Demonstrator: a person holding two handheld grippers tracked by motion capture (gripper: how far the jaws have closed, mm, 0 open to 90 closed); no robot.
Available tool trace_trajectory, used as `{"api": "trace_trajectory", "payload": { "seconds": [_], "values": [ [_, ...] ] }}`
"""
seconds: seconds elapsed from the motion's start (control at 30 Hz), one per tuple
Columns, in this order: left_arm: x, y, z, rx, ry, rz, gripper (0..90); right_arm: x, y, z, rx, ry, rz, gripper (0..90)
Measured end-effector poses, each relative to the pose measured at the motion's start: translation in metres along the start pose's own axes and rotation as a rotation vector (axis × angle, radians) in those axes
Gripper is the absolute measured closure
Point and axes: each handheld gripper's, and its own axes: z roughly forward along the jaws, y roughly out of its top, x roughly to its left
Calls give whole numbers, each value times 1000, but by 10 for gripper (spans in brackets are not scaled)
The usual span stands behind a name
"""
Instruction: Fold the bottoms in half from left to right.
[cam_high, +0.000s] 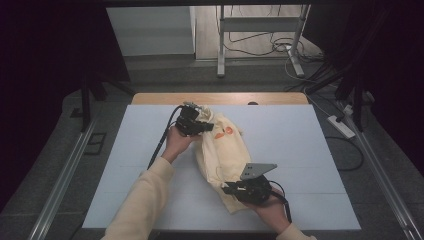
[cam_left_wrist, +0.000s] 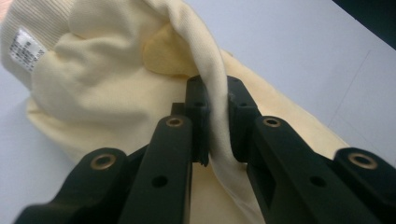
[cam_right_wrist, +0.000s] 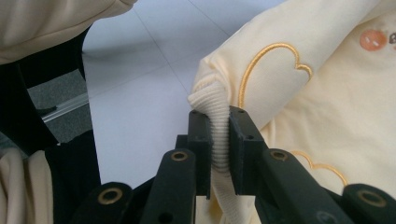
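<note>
A: Item under work: one cream sweatshirt, bunched lengthwise, lying on the white table near its middle. Orange embroidery faces up on the half away from the person.

B: Confirmed. In the right gripper view the embroidery reads as a curved orange outline and a small round orange patch on the cream cloth.

A: Left gripper sits at the sweatshirt's far end. In the left gripper view its fingers are closed down on a fold of the cream fabric, which runs up between them and arches over the top. Pads press on the cloth from both sides.

B: A white care label shows on the ribbed band at the upper left of that view, well apart from the pinched fold.

A: Right gripper sits at the sweatshirt's near end, the grey three-cornered plate on top of it. In the right gripper view its fingers are clamped on a ribbed edge of the garment; the ribbing bulges out just above the fingertips.

B: So both grippers hold cloth, one at each end of the sweatshirt, the body of the garment sagging onto the table between them.

A: Yes. Person's left hand and cream sleeve lie to the left of the sweatshirt. Beyond the sweatshirt, past the table's far wooden edge, a metal stand and cables are on the floor.
</note>
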Motion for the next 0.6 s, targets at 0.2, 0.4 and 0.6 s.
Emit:
{"api": "trace_trajectory", "payload": {
  "seconds": [0.2, 0.4, 0.6],
  "values": [
    [-4, 1, 8, 3, -4, 5, 816, -2, -6, -5, -2, -10, 18, 800],
    [-5, 1, 16, 8, -1, 5, 814, -5, -10, -8, -4, -17, 32, 802],
    [-6, 0, 26, 6, -9, -2, 812, -6, -14, -10, -2, -19, 45, 802]
  ]
}}
